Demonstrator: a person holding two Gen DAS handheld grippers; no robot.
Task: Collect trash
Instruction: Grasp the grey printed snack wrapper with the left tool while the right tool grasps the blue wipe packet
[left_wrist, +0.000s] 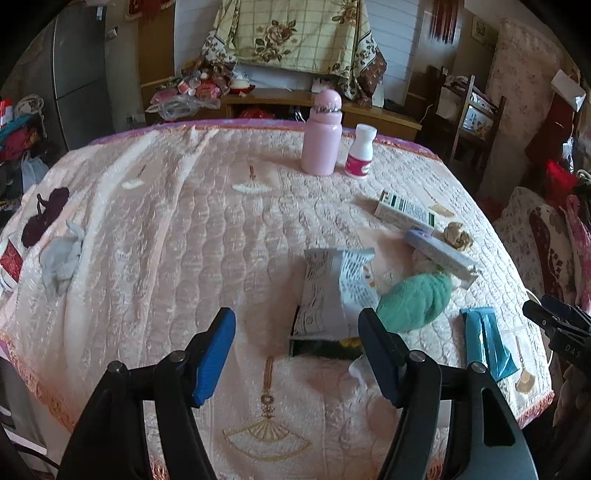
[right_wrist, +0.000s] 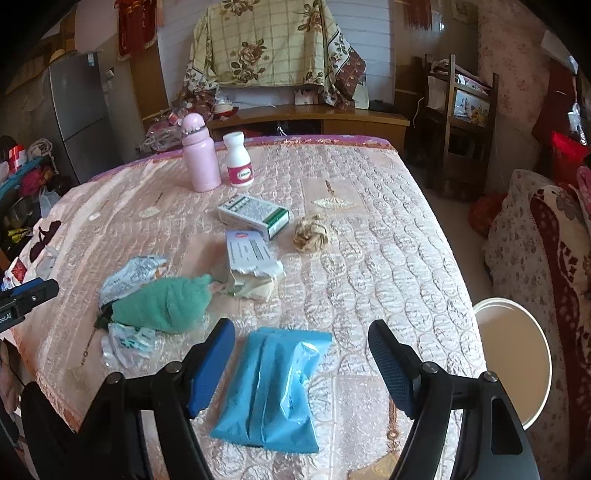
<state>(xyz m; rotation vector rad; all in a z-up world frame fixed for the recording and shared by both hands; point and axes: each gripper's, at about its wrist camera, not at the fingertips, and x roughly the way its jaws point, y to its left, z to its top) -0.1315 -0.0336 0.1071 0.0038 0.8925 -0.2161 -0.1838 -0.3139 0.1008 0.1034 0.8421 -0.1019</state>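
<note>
Hovering: left tool (left_wrist: 297, 354) wide over printed wrapper (left_wrist: 332, 288) | right tool (right_wrist: 301, 363) wide over blue pouch (right_wrist: 273, 387) | pink bottle (right_wrist: 199, 162), white bottle (right_wrist: 239, 159) capped, contents unseen.

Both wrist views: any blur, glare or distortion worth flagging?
Left wrist view: strong fisheye bend, dark corners; the crumpled green fuzzy cloth is smeared; the tall pink bottle is sharper. Right wrist view: same barrel warp; soft sheen on the flat blue plastic packet; the quilted pink bedcover is evenly daylit, no hard shadows.
</note>
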